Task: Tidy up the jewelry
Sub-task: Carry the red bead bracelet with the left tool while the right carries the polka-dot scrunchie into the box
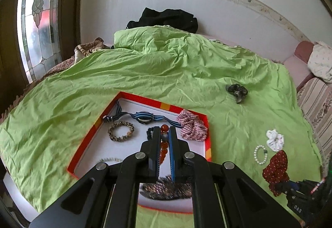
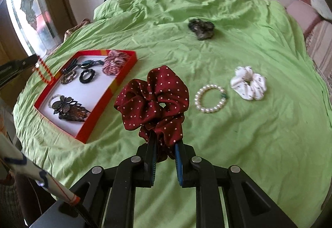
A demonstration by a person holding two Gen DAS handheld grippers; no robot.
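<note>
Left gripper (image 1: 165, 130) is pinching an orange bead strand (image 1: 164, 145) above the red tray (image 1: 89, 136); right gripper (image 2: 165, 141) is clamping the polka-dot scrunchie (image 2: 153, 99) over the green bedspread (image 2: 249, 145).

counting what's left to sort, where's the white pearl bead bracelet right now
In the right wrist view the white pearl bead bracelet lies on the green bedsheet, right of centre, between the held dark red polka-dot scrunchie and the white printed scrunchie, outside the red-rimmed tray.

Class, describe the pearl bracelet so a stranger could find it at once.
Start from the green bedspread and look right of the red tray. The pearl bracelet lies flat between a dotted maroon scrunchie and a white scrunchie. It alone is a ring of beads.
</note>
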